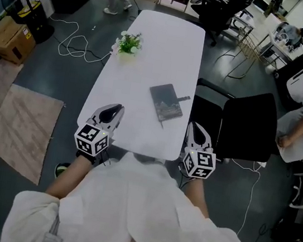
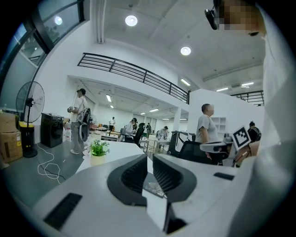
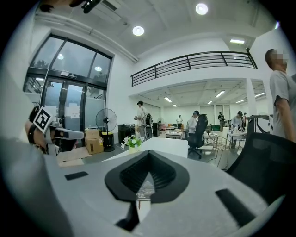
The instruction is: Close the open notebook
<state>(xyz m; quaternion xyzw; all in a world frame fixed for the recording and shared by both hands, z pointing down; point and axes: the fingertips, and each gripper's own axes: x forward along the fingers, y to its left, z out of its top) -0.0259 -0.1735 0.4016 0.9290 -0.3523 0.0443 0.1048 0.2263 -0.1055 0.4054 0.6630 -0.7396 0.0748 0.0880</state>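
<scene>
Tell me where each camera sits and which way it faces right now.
Head view: on the person's head, looking steeply down at the white table and closed notebook; shows both forearms, left gripper, right gripper.
Left gripper view: rides the left gripper, facing along the table; shows its jaws slightly apart, empty.
Right gripper view: rides the right gripper, facing likewise; shows its jaws shut, empty.
Shared: both gripper views see the plant.
</scene>
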